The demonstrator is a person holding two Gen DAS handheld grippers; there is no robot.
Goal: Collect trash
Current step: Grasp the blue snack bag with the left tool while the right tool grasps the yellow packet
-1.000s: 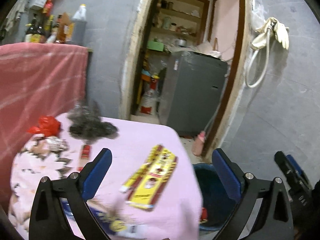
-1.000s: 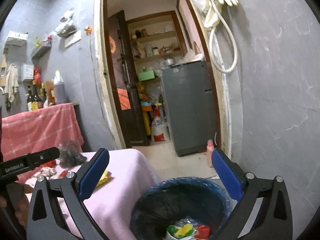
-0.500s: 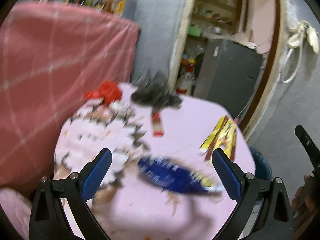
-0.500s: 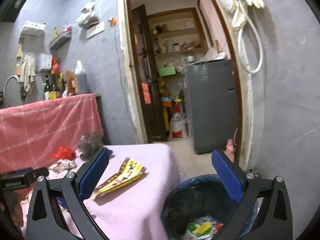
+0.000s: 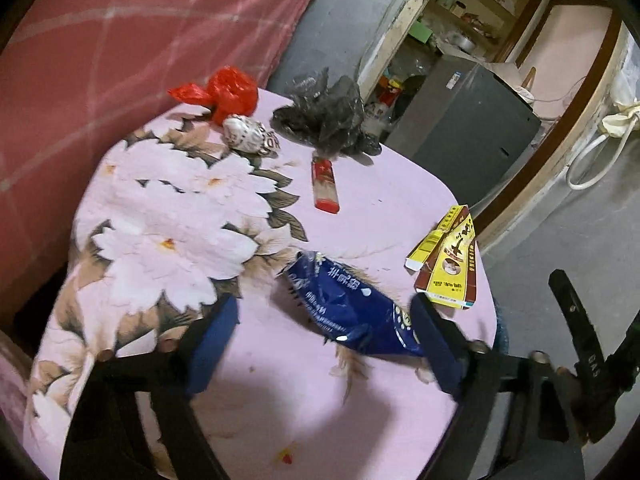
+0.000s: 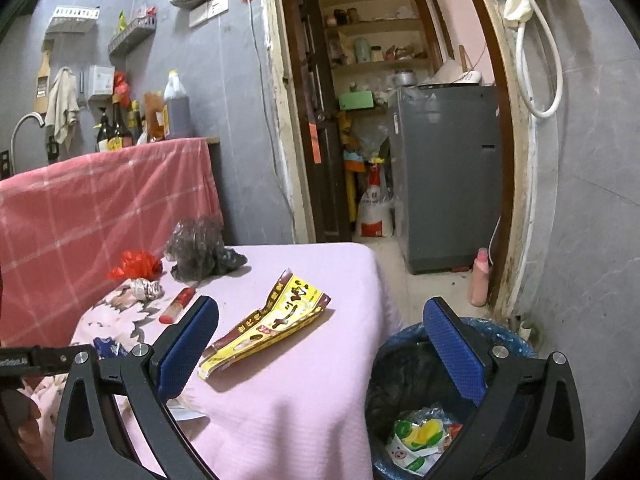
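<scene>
The crumpled dark-blue foil snack bag [image 5: 352, 312] lies near the front right corner of the pink flower-printed cloth covering the surface [image 5: 168, 216], and we have our left gripper [image 5: 324, 344] set around it. Its jaws have just been closing and now stand at a middling width, one blue pad well left of the bag and the other at its right end. We cannot tell whether that pad touches the foil, so we count the bag as not yet gripped.

Just beyond it, at the right edge of the surface, lies the flat yellow-and-maroon printed packet [image 5: 452, 260]. It sits closest to the bin, so it looks like an easy pick for the other hand. Towards the far edge lie a small red tube-shaped wrapper [image 5: 325, 186], a crumpled grey-black plastic bag [image 5: 326, 116], a white patterned paper ball [image 5: 248, 136] and a crumpled red plastic bag [image 5: 224, 94].

Our right gripper [image 6: 320, 350] hangs over the right edge of the surface with its jaws wide and nothing between them. Below it, on the floor beside the surface, stands the round bin lined with a blue plastic bag [image 6: 508, 340], with a few wrappers in the bottom. We judge it is kept there so each piece has only a short way to travel.
</scene>
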